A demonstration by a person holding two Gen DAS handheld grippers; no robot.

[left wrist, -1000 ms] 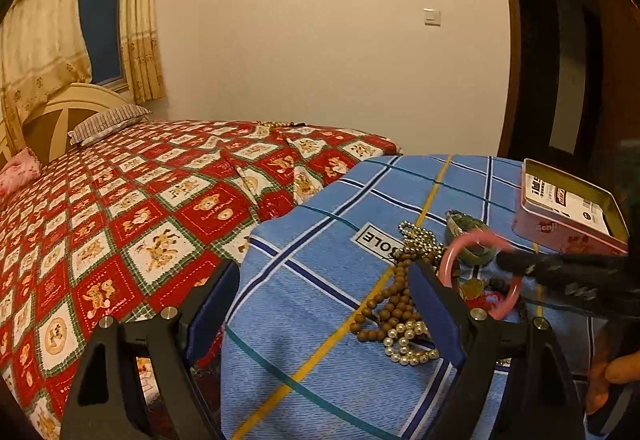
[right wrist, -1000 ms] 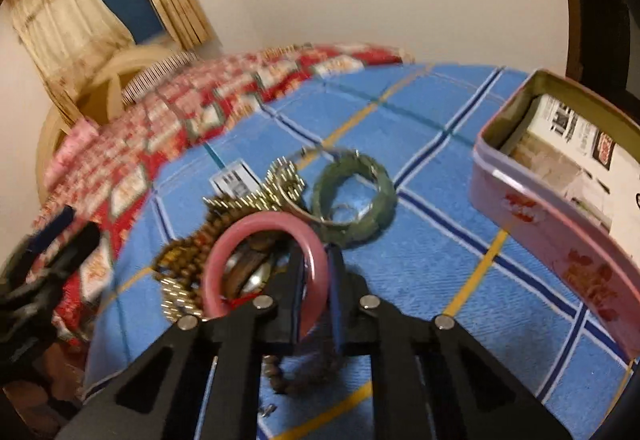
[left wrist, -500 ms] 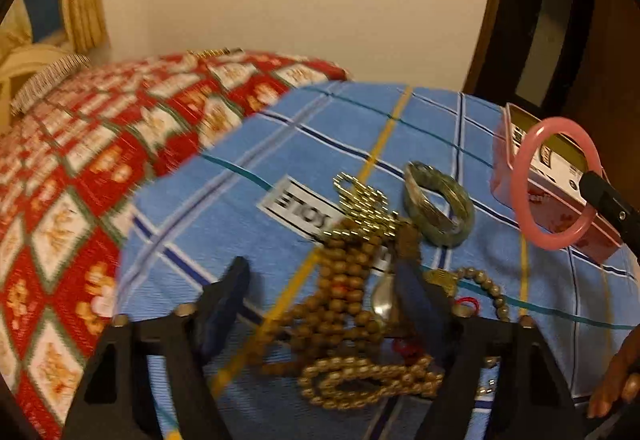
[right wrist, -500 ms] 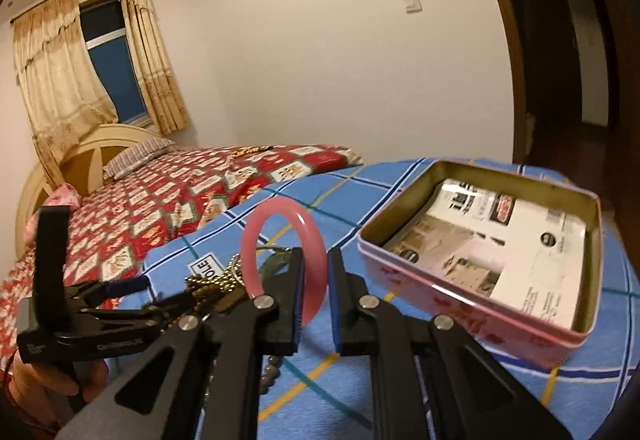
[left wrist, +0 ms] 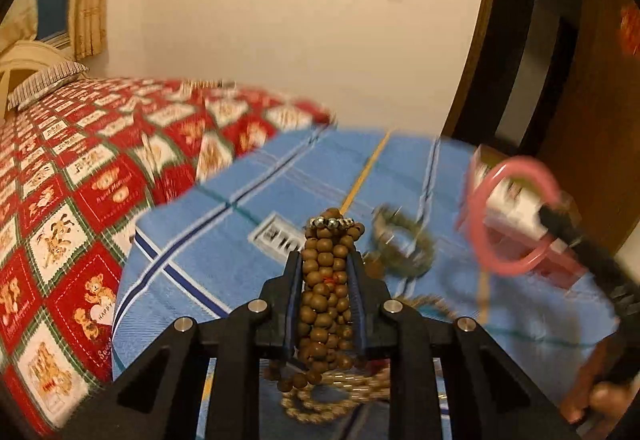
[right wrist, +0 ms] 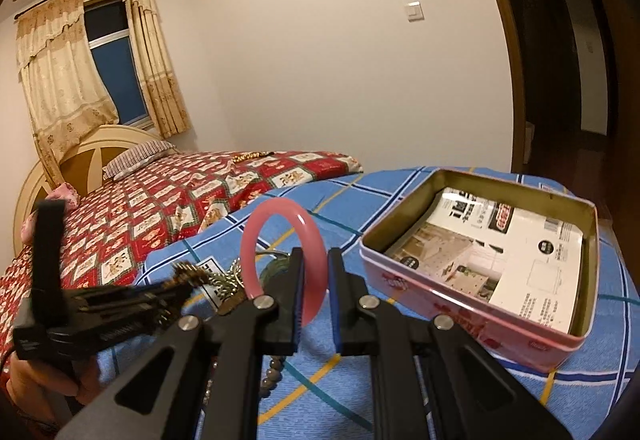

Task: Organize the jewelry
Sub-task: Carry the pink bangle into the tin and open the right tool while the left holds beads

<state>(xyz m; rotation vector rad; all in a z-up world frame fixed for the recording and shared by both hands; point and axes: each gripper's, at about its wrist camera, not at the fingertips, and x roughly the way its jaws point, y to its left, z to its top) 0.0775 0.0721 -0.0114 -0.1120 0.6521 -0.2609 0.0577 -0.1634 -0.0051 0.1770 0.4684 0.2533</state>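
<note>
My left gripper (left wrist: 326,260) is shut on a bundle of brown wooden beads (left wrist: 327,292) and holds it above the blue checked cloth (left wrist: 224,224). My right gripper (right wrist: 314,268) is shut on a pink bangle (right wrist: 256,236) and holds it upright in the air, left of the open pink tin (right wrist: 532,336). The bangle (left wrist: 476,224) also shows in the left wrist view, in front of the tin (left wrist: 556,272). A green bangle (left wrist: 404,244) and a string of pale beads (left wrist: 320,406) lie on the cloth. The left gripper (right wrist: 180,284) shows at the left of the right wrist view.
The tin holds a printed paper sheet (right wrist: 500,252) on its floor. A bed with a red patterned cover (right wrist: 160,196) lies beyond the cloth's left edge. A dark doorway (right wrist: 560,60) is at the far right.
My left gripper has closed on the brown beads and lifted them off the cloth. My right gripper has carried the pink bangle up from the pile toward the tin.
</note>
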